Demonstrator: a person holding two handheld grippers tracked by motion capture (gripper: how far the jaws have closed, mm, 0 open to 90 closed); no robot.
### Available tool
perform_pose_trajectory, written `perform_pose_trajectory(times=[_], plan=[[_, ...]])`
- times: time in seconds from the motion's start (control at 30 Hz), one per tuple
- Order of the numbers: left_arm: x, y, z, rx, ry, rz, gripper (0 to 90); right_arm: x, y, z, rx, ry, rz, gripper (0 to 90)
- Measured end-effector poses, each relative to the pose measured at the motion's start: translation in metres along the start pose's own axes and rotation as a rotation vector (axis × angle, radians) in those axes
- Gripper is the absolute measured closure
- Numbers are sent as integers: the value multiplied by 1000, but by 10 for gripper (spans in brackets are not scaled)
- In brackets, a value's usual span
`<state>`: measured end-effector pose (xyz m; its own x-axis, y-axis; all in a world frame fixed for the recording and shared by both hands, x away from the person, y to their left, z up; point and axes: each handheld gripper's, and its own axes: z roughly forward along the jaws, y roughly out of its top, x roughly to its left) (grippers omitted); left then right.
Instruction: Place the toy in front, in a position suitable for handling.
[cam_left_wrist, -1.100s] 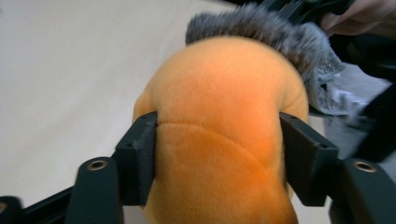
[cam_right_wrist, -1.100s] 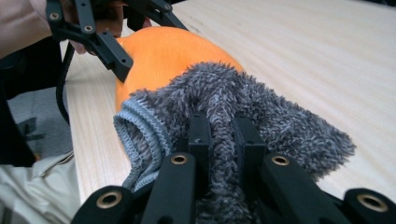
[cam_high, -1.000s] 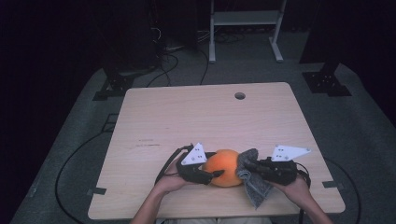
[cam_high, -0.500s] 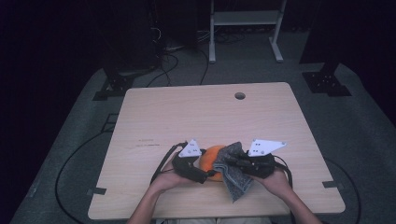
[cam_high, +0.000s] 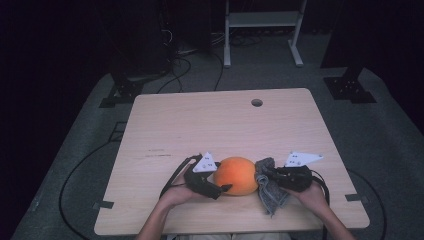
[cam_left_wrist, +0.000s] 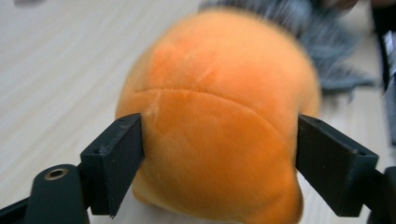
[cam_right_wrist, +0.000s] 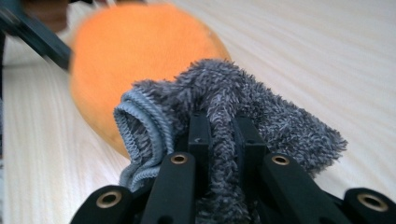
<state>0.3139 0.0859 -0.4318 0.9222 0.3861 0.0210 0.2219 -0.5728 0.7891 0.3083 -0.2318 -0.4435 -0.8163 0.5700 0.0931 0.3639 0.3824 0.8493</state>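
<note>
Orange plush ball (cam_high: 236, 175) sits between the wide-spread jaws of the left gripper (cam_high: 216, 186), both jaws touching its sides, near the table's (cam_high: 210, 125) front edge. The right gripper (cam_high: 268, 175) is clamped on a grey cloth (cam_high: 269, 192), pinched tight between its jaws. Half a second ago that cloth lay against the ball's right side; now it has drawn back and hangs just beside the ball. Judged from this, one wiping pass has ended, the left gripper steadying the ball for another.
</note>
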Motion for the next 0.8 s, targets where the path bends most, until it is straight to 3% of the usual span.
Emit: perform_pose_trajectory(times=[0.07,0.17,0.2,0.27,0.33,0.4,0.43,0.5,0.53,0.57,0.6,0.7,0.8], plan=[[-1,-5,-1,11,-2,-3,193,8,7,-2,-23,0,-34,795],[-2,-7,-2,26,-2,4,199,29,24,0,-86,53,-99,795],[-4,-8,-2,43,-1,29,201,36,29,2,-98,74,-118,795],[-5,-10,-3,65,-1,48,205,49,36,7,-104,92,-158,795],[-5,-12,-4,70,-5,49,207,51,37,11,-95,94,-173,795],[-5,-13,-5,73,-8,46,209,49,35,12,-90,93,-162,795],[-4,-13,-5,80,-11,40,217,36,27,11,-88,84,-129,794],[-4,-13,-5,82,-14,42,218,31,24,10,-82,70,-116,794],[-3,-12,-5,85,-18,48,218,16,12,6,-58,36,-56,793],[-3,-12,-5,85,-18,48,218,16,12,6,-58,36,-56,793],[-3,-13,-5,87,-21,51,217,3,0,6,8,-8,-25,793],[-5,-12,-5,94,-18,65,217,-2,-7,2,21,1,3,793],[-5,-11,-5,99,-20,69,218,6,1,-8,-39,45,-8,793]])
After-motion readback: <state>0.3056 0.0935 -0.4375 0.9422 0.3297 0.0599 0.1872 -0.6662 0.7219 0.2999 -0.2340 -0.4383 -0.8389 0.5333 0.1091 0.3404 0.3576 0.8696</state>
